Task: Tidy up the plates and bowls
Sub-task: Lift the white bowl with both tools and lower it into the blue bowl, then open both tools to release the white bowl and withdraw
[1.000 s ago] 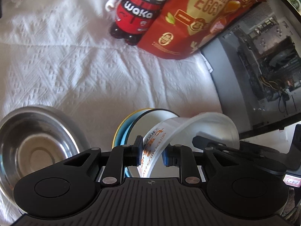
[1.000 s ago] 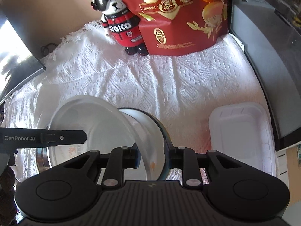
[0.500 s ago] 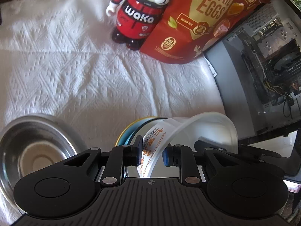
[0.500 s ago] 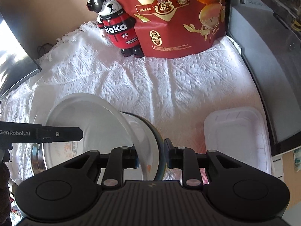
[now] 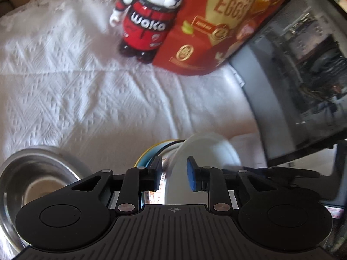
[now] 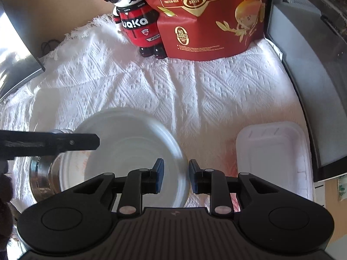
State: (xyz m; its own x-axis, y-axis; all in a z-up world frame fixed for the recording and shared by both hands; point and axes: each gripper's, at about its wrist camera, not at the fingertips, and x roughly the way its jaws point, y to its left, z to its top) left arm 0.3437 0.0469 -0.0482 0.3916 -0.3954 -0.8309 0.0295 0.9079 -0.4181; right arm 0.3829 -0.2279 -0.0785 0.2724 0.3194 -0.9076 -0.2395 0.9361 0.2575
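L hand-held gripper [image 5: 174,174]: jaws opening, pads spread. The wall of a white plastic bowl [image 5: 208,151] w/ orange print runs between them, and neither pad looks to be pressing on it. R hand-held gripper [image 6: 175,175]: pads close on either side of the same bowl's near rim, pinching it. The gap on each side is hard to judge.

The white bowl sits tilted at the front centre of the tabletop, nested in a yellow-and-blue-rimmed bowl [image 5: 147,158] that shows only as a sliver at its left edge in the L wrist view. In the R wrist view the white bowl's mouth faces up and towards the L gripper, whose black finger reaches over its far-left rim. A steel bowl [image 5: 32,173] stands upright just left of the stack.

White rectangular plastic tray [image 6: 273,158] lies right of the bowls, apart from them. At the back: bear figurine [image 6: 134,21] touching a red quail-egg bag [image 6: 206,32]. PC case [image 5: 303,75] along the right edge. White woven cloth [image 6: 173,86] covers the tabletop.
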